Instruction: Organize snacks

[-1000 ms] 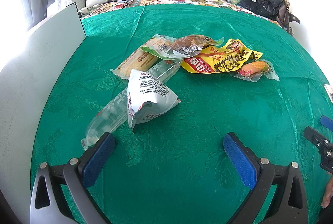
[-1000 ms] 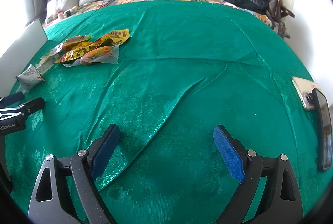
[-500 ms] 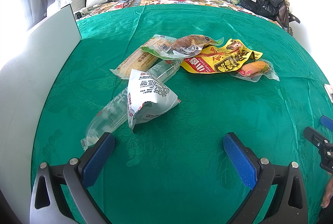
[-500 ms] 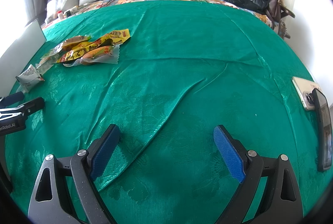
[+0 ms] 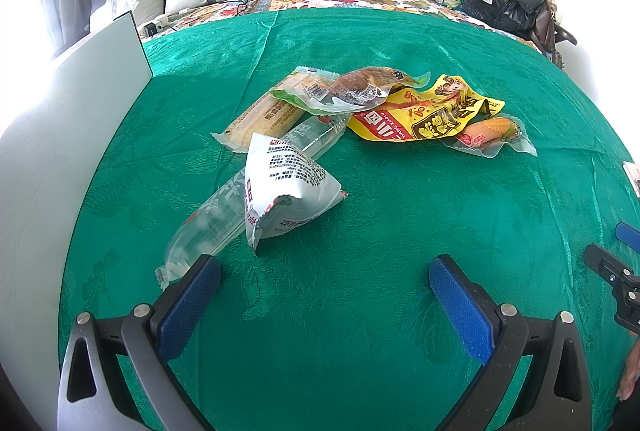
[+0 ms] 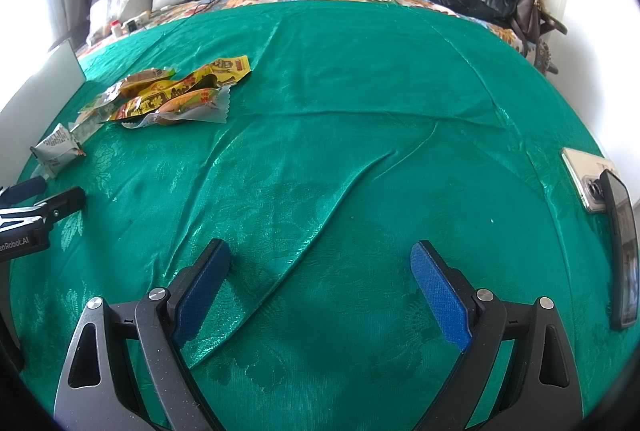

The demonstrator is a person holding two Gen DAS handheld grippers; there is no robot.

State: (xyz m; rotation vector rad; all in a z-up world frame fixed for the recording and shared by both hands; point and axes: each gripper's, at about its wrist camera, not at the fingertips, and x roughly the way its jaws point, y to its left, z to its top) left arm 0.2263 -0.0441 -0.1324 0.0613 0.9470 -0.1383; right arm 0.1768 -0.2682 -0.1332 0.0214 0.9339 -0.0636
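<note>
Both tools, left tool (image 5: 325, 273) and right tool (image 6: 320, 263), are hovering wide apart and empty over the green bedspread (image 6: 360, 111), near a white crinkled snack packet (image 5: 288, 191).

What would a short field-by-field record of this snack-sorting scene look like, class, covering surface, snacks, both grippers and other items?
Surface: green patterned bedspread
Nearest snack: white printed foil pouch, lying on a long clear plastic-wrapped pack
Other snacks: tan wrapped bread bar; clear packet with brown bun; yellow printed snack bag; vacuum-packed corn cob
Left gripper: fingers open, empty, just short of the pile
Right gripper: fingers open, empty, over bare bedspread
Other items: white flat board at left; two phones at right edge
</note>
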